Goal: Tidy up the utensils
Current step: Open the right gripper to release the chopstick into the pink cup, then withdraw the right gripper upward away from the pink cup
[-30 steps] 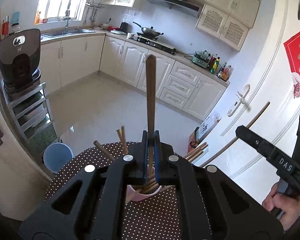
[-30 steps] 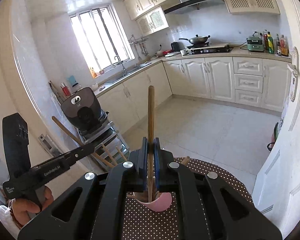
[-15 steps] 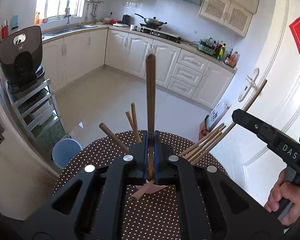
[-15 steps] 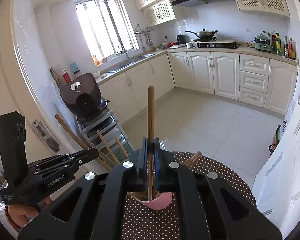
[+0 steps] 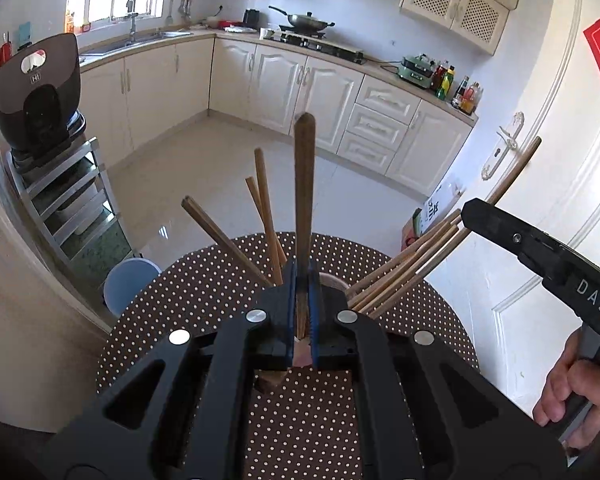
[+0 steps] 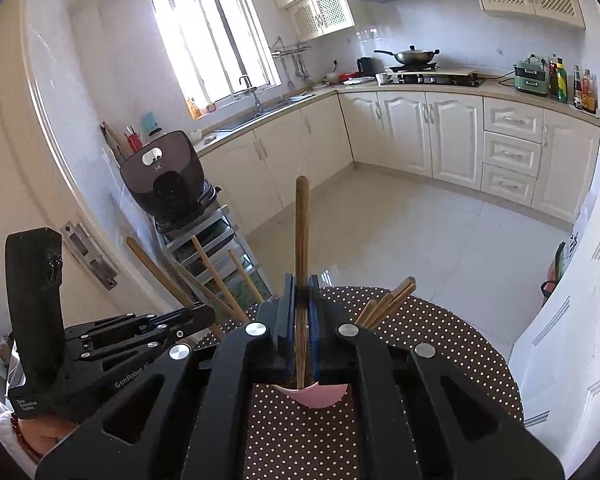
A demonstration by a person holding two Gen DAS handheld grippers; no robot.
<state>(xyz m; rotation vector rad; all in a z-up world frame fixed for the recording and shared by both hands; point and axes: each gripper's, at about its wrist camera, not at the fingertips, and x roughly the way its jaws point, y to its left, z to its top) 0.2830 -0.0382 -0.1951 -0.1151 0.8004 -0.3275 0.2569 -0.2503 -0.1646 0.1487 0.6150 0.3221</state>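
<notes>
Two black grippers come over a small round table [image 5: 204,292] with a brown cloth full of white dots. Each one is clamped tight on a single wooden chopstick, and each stick stands nearly upright with its lower end going down into a pink cup [image 6: 312,394].

The left gripper [image 5: 302,316] has its jaws pressed on both sides of a dark chopstick [image 5: 304,184]. I think the grip is low on the stick so the bottom tip can be guided into the cup mouth while the long upper part stays free. The right gripper [image 6: 302,320] holds its own chopstick [image 6: 301,240] in the same way; its lower end is already inside the rim of the cup. In the left view the cup is almost hidden under the jaws, so I cannot tell how deep that stick sits.

The cup is at the middle of the table and is already quite full. From the left camera, one bundle of chopsticks [image 5: 404,264] leans toward 2 o'clock, and some others [image 5: 266,212] lean toward 11 o'clock. They are plain wood, light brown, with square tops, and spread like a fan. The two held ones look darker.

In my judgement, the next thing is only to open and let them drop in.
</notes>
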